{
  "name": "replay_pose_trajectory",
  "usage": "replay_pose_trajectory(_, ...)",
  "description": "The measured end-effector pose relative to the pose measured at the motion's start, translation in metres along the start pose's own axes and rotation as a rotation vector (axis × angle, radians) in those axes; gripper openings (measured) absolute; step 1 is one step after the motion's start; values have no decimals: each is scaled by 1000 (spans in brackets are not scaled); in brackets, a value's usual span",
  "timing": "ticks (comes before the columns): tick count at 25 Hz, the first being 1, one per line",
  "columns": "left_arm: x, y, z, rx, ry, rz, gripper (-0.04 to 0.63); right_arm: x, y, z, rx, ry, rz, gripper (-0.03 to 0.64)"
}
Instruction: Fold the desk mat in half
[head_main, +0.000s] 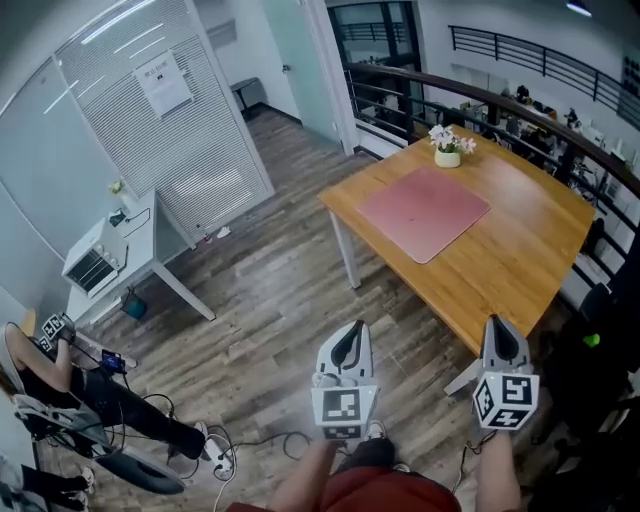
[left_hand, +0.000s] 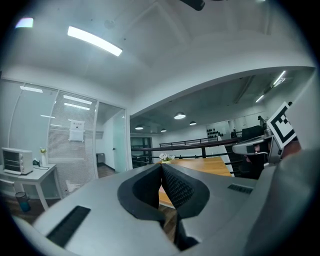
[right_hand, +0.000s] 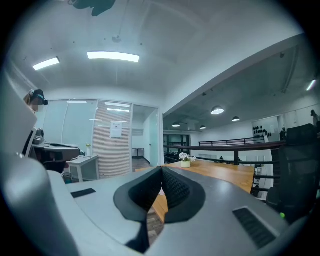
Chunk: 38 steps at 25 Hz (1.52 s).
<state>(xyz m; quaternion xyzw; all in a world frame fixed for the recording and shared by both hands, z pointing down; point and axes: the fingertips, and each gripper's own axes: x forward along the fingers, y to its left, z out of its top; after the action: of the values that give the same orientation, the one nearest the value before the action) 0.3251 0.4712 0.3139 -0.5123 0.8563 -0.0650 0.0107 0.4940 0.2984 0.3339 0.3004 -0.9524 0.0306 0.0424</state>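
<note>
Desk mat (head_main: 424, 212): pink, flat and unfolded, no corner lifted. It lies on the wooden counter (head_main: 520, 250), closer to the counter's left edge than to its right.

Small pot of white flowers (head_main: 448, 146) stands on the counter just past the mat's far corner, apart from it.

Left gripper (head_main: 352, 328): jaws pressed together, nothing between them. It is held over the plank floor (head_main: 270, 290), well short of the mat.

Right gripper (head_main: 497, 325): jaws likewise closed and empty, by the counter's near corner. The counter and the flower pot lie ahead in its own view.

Both grippers point toward the counter, side by side.

Far left: a second, white counter (head_main: 150, 240) with a toaster oven (head_main: 92, 265), set against slatted blinds (head_main: 190, 120). A seated person (head_main: 70, 380) is at lower left. A dark railing (head_main: 500, 100) runs behind the wooden counter.
</note>
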Motion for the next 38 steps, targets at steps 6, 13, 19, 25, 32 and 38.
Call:
replay_pose_trajectory(6,49,39,2,-15,-4,4,20,63,16,14,-19,-12,14,9)
replay_pose_trajectory(13,102,86,3,-38,-14,-4,20,127,31,26,-33,-2,-2,9)
replay_pose_trajectory(19,140,108,-1,-52,-4,-25,20,166,34,30,-48,12,-32,9)
replay_pose_trajectory(25,167,116,-7,-77,11,-43,20,184,25,31,-63,34,-64,9)
replay_pose_trajectory(32,219,98,-18,-88,25,-59,20,223,-13,19,-54,51,-85,9)
replay_pose_trajectory(38,287,62,-17,-65,35,-86,20,267,-75,19,-33,47,-108,9)
